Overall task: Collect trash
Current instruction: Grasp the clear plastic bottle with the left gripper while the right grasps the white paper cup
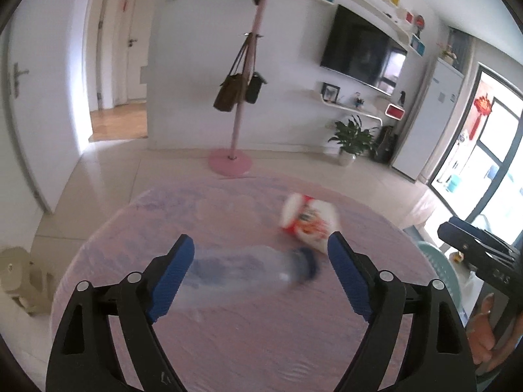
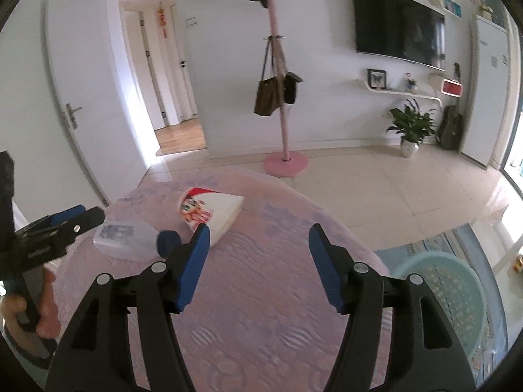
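Note:
A clear plastic bottle with a blue cap lies on its side on the round table's pink cloth. Just beyond it a red and white paper carton also lies flat. My left gripper is open, and the blurred bottle shows between its blue pads without touching them. The right wrist view shows the same bottle and carton, with the left gripper at the bottle's base. My right gripper is open over bare cloth, its left pad close to the carton's near corner.
A turquoise plastic basket stands on the floor beside the table on the right. Beyond the table a pink coat stand holds bags, and a potted plant sits by the wall. A beige stool is at the left.

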Demonstrator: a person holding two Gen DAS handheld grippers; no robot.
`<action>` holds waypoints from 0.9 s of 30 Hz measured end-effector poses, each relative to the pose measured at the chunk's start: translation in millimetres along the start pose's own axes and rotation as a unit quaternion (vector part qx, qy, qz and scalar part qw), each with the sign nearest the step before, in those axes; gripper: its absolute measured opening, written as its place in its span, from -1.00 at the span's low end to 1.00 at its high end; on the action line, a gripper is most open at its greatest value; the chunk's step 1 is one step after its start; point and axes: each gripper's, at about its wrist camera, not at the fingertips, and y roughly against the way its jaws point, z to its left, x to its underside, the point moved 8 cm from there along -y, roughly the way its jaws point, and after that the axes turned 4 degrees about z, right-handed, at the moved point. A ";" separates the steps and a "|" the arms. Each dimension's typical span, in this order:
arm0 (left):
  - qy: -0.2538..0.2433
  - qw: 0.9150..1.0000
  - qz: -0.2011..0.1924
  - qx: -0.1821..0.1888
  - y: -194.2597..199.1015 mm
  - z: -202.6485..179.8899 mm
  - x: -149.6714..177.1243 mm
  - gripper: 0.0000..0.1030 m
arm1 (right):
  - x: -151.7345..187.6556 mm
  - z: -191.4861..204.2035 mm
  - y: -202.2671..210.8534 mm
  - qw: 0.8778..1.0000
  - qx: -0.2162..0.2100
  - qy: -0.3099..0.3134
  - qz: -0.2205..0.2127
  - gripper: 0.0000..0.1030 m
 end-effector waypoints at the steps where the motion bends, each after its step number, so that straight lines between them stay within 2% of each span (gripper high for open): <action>1: 0.005 1.000 0.009 0.006 -7.4 10.6 -3.5 0.59 | -2.1 5.7 -5.7 1.000 -0.003 0.004 0.004 0.15; 2: 0.008 1.000 0.016 0.012 -14.0 17.3 -6.1 0.59 | -4.1 10.1 -11.1 1.000 -0.005 0.008 0.007 0.14; 3: 0.014 0.999 0.025 0.018 -23.0 26.7 -8.6 0.54 | -5.2 16.0 -16.8 1.000 -0.011 0.015 0.011 0.03; 4: 0.018 0.999 0.033 0.021 -29.8 30.5 -9.8 0.52 | -5.6 20.7 -21.2 1.000 -0.017 0.020 0.015 -0.17; 5: 0.023 0.998 0.043 0.028 -37.7 36.0 -10.5 0.46 | -6.4 25.6 -27.2 0.999 -0.024 0.024 0.020 -0.20; 9: 0.033 0.995 0.077 0.058 -59.2 45.7 -8.1 0.43 | -8.8 33.0 -50.7 0.999 -0.029 0.024 0.038 -0.21; 11: 0.022 0.993 0.093 0.072 -62.1 44.1 0.3 0.42 | -9.0 33.6 -60.9 0.998 -0.029 0.024 0.047 -0.21; 12: 0.015 0.993 0.100 0.068 -63.3 43.3 4.0 0.29 | -9.3 33.8 -67.6 0.998 -0.030 0.023 0.052 -0.21; 14: -0.007 0.992 0.109 0.061 -61.0 37.9 11.7 0.20 | -9.6 33.0 -76.0 0.997 -0.036 0.016 0.059 -0.21; 19: -0.052 0.981 0.164 0.091 -46.1 12.0 43.8 0.24 | -11.5 32.4 -94.3 0.996 -0.046 0.002 0.070 -0.20; 20: -0.064 0.980 0.168 0.088 -43.3 6.5 49.3 0.30 | -12.0 33.1 -98.0 0.996 -0.047 0.000 0.072 -0.19; 22: -0.069 0.979 0.177 0.075 -44.3 0.8 55.3 0.45 | -13.7 33.7 -106.1 0.996 -0.049 -0.012 0.078 0.18; 24: -0.063 0.979 0.181 0.064 -49.7 -6.3 58.3 0.50 | -15.1 37.3 -115.2 0.994 -0.060 -0.028 0.086 0.29; 27: -0.050 0.983 0.177 0.022 -61.6 -8.2 58.2 0.51 | -18.0 42.7 -125.2 0.993 -0.057 -0.041 0.096 0.40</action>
